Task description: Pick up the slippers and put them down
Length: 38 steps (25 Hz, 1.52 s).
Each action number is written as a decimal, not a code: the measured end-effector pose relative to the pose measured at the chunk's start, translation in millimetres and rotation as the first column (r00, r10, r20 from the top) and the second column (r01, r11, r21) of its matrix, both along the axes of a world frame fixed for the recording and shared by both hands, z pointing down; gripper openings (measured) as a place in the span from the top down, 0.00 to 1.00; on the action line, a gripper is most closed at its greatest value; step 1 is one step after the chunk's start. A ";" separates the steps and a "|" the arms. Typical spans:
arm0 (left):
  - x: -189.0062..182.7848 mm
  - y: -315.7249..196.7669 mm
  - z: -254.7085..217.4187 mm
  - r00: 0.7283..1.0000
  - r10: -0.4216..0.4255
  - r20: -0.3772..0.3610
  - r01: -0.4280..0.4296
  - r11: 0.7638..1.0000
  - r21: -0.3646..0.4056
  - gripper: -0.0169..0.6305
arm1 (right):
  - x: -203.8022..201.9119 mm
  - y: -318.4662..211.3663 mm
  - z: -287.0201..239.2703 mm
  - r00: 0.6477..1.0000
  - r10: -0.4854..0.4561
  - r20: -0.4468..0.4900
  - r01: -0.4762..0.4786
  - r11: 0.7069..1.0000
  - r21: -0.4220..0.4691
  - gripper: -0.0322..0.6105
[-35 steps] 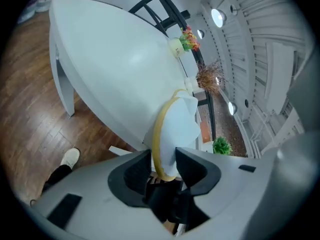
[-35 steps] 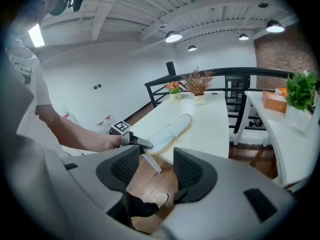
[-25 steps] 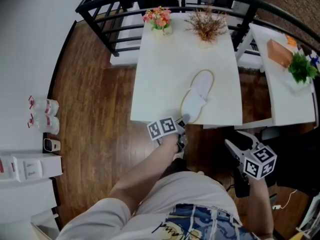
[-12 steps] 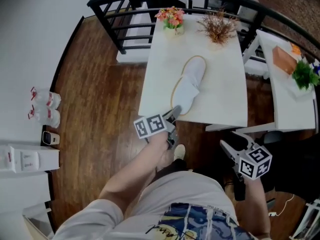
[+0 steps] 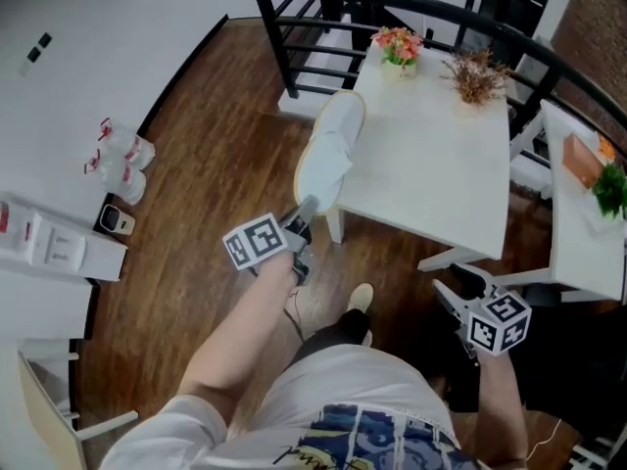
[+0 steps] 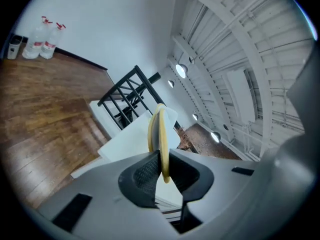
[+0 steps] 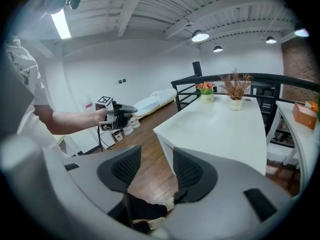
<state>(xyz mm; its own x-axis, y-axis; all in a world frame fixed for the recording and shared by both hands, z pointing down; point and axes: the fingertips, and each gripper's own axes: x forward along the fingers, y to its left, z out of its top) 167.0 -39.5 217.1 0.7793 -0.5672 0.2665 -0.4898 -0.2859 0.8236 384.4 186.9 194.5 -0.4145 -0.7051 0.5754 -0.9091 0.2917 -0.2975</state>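
Observation:
A white slipper (image 5: 328, 155) with a yellow rim hangs in the air beside the left edge of the white table (image 5: 431, 164), off its top. My left gripper (image 5: 306, 207) is shut on the slipper's heel end. In the left gripper view the slipper (image 6: 161, 134) stands on edge, pinched between the two pads of that gripper (image 6: 162, 171). My right gripper (image 5: 449, 292) is low at the right, apart from the table. Its jaws (image 7: 156, 166) are open and hold nothing. The right gripper view also shows the left gripper (image 7: 127, 109) carrying the slipper (image 7: 150, 102).
A flower pot (image 5: 397, 45) and a dried plant (image 5: 477, 74) stand at the table's far end. A black railing (image 5: 313, 18) runs behind. Bottles (image 5: 122, 155) sit by the left wall. A second table with a green plant (image 5: 612, 189) is at the right. Wooden floor lies below.
The left gripper has lifted the slipper off the tabletop and carried it up and to the left, past the table's edge. The right gripper has shifted a little and stays open.

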 end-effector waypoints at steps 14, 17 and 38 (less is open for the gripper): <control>-213.3 -1.6 90.3 0.972 -0.231 0.044 0.234 0.968 -0.088 0.92 | -145.7 -17.5 73.7 0.987 -0.162 0.013 0.162 0.976 -0.145 0.62; -239.4 -23.5 139.3 0.970 -0.237 0.051 0.242 0.961 -0.131 0.92 | -182.6 -58.8 114.9 0.980 -0.199 0.008 0.196 0.957 -0.216 0.64; -315.6 -95.1 618.0 0.963 -0.261 0.067 0.267 0.900 -0.344 0.92 | -383.5 -318.8 560.0 0.938 -0.345 0.008 0.319 0.858 -0.402 0.67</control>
